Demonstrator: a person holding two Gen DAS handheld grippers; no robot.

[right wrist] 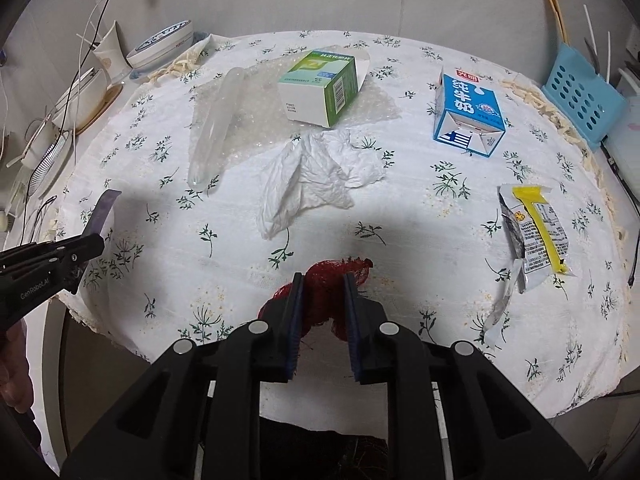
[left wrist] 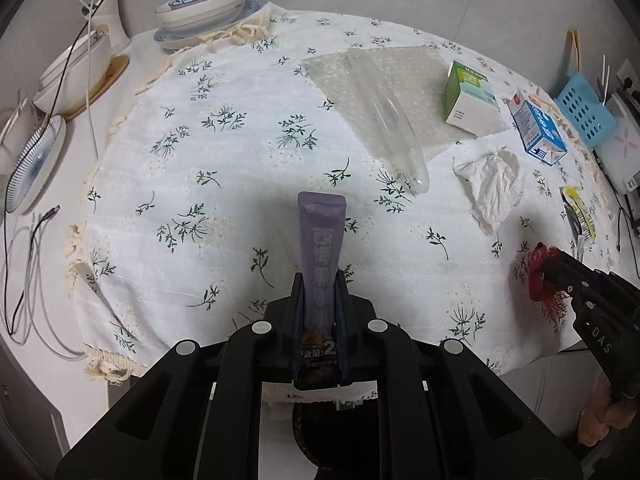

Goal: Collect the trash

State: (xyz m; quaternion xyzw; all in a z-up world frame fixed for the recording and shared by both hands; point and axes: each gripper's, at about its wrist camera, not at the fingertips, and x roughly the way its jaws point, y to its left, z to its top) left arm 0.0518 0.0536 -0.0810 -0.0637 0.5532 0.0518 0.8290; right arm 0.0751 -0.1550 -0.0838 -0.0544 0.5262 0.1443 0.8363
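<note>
My left gripper (left wrist: 319, 280) is shut on a purple sachet wrapper (left wrist: 322, 248) and holds it upright above the near table edge; it also shows at the left of the right wrist view (right wrist: 105, 206). My right gripper (right wrist: 323, 280) is shut on a red mesh net (right wrist: 326, 284), also seen in the left wrist view (left wrist: 546, 280). On the floral cloth lie a crumpled white tissue (right wrist: 316, 176), a green-white box (right wrist: 322, 86), a blue milk carton (right wrist: 468, 112), a yellow-silver wrapper (right wrist: 532, 236) and a clear plastic tube (right wrist: 216, 124) on bubble wrap (left wrist: 384, 92).
Stacked bowls (left wrist: 200, 4), a plate (left wrist: 34, 160) and cables (left wrist: 36, 264) sit at the left. A blue perforated basket (right wrist: 580, 96) stands at the far right. A dark bin opening (left wrist: 336, 428) lies below the near table edge.
</note>
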